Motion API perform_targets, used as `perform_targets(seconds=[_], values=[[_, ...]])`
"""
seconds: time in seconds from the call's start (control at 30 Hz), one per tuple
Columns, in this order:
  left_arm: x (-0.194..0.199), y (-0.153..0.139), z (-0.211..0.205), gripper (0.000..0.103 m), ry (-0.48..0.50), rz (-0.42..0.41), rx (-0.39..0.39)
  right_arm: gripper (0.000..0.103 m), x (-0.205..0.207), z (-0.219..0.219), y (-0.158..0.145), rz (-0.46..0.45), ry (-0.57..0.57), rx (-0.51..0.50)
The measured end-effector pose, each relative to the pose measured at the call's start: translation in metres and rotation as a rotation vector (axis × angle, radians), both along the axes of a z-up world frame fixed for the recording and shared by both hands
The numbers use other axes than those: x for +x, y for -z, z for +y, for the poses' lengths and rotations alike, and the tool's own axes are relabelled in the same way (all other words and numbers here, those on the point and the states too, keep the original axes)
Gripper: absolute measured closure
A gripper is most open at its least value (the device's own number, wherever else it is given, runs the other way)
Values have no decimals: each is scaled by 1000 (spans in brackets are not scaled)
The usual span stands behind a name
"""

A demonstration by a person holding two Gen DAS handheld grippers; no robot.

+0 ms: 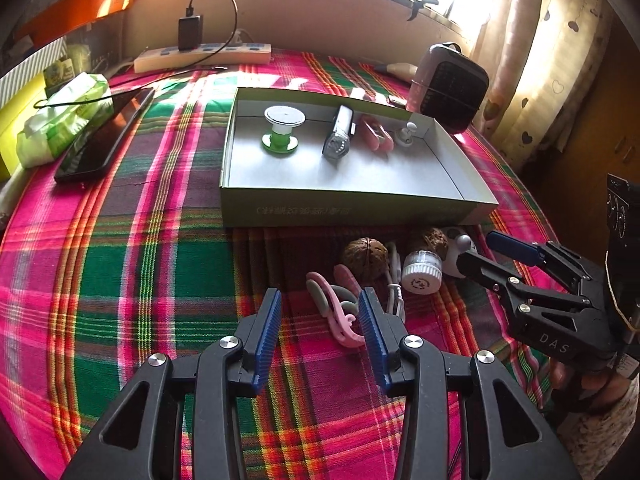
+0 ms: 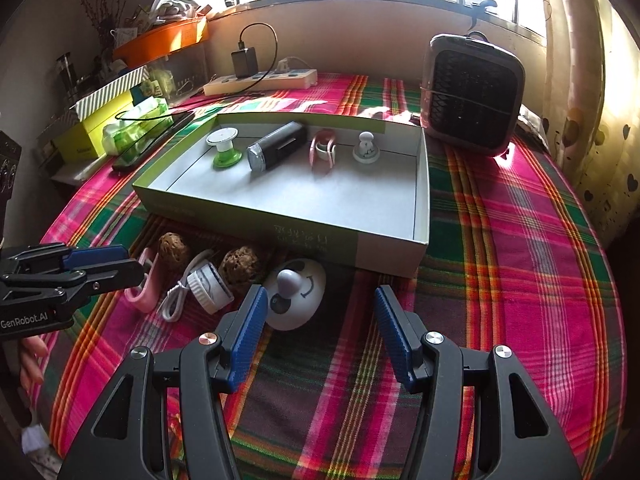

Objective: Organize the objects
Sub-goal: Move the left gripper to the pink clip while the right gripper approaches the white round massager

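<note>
A shallow grey cardboard box (image 1: 344, 196) (image 2: 280, 222) holds a green spool (image 1: 281, 128), a silver-and-black torch (image 1: 339, 136), a pink clip (image 1: 376, 133) and a small white piece (image 1: 406, 134). In front of it on the cloth lie a second pink clip (image 1: 340, 314) (image 2: 145, 286), two walnuts (image 1: 366, 260) (image 2: 240, 266), a white cap (image 1: 422, 276), a white cable (image 2: 176, 300) and a white panda-faced toy (image 2: 294, 298). My left gripper (image 1: 321, 300) is open, and the pink clip lies between its fingertips, untouched. My right gripper (image 2: 320, 296) is open just right of the panda toy.
A plaid cloth covers the table. A small heater (image 2: 472, 92) stands behind the box at right. A power strip (image 1: 200, 56) with a charger lies along the back wall. A black phone (image 1: 104, 136) and a tissue pack (image 1: 60, 120) lie at left.
</note>
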State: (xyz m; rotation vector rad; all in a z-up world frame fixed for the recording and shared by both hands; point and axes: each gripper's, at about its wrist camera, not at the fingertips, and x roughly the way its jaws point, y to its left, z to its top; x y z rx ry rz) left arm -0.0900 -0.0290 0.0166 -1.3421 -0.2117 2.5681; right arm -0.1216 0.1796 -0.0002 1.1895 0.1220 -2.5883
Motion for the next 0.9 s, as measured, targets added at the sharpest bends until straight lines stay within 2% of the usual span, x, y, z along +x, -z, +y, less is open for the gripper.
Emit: perform_targets(seconds=[0.33,0.9], values=[[0,0,8,63,16,-8,4,46,-7,-11,9,-30,-21,33],[2,0,3,63,3,-18,-10,46,-13,-14,10,-32,-7,63]])
